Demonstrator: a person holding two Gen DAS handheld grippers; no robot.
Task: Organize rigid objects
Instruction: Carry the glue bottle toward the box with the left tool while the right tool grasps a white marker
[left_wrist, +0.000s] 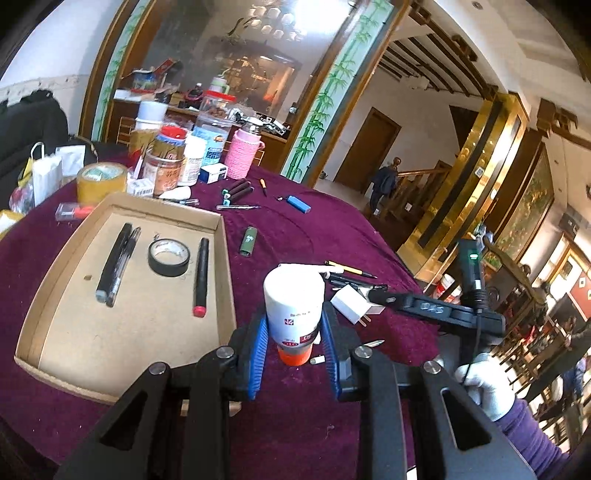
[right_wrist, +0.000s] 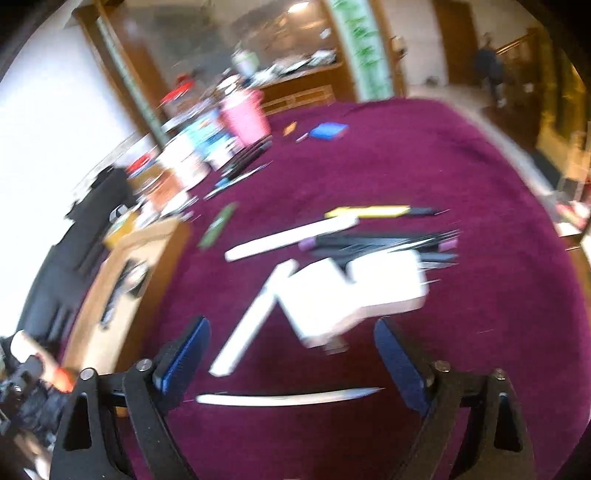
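Observation:
My left gripper (left_wrist: 295, 345) is shut on a white bottle (left_wrist: 293, 306) with an orange cap, held above the purple tablecloth just right of a cardboard tray (left_wrist: 129, 332). In the tray lie two black pens (left_wrist: 116, 264), a black tape roll (left_wrist: 169, 257) and a red-tipped marker (left_wrist: 201, 277). My right gripper (right_wrist: 291, 356) stands open, tilted down over a white plug adapter (right_wrist: 354, 295) that lies ahead of its blue pads. The right wrist view is blurred. In the left wrist view the right gripper (left_wrist: 376, 296) reaches the white plug adapter (left_wrist: 351, 304), held by a gloved hand (left_wrist: 484, 384).
White sticks (right_wrist: 247, 325), a yellow pen (right_wrist: 369, 211), black pens (right_wrist: 388, 243) and a metal blade (right_wrist: 288, 398) lie around the adapter. A green lighter (left_wrist: 248, 242) and a blue lighter (left_wrist: 298, 204) lie further back. Jars, a pink bottle (left_wrist: 242, 153) and a tape roll (left_wrist: 101, 181) crowd the far left.

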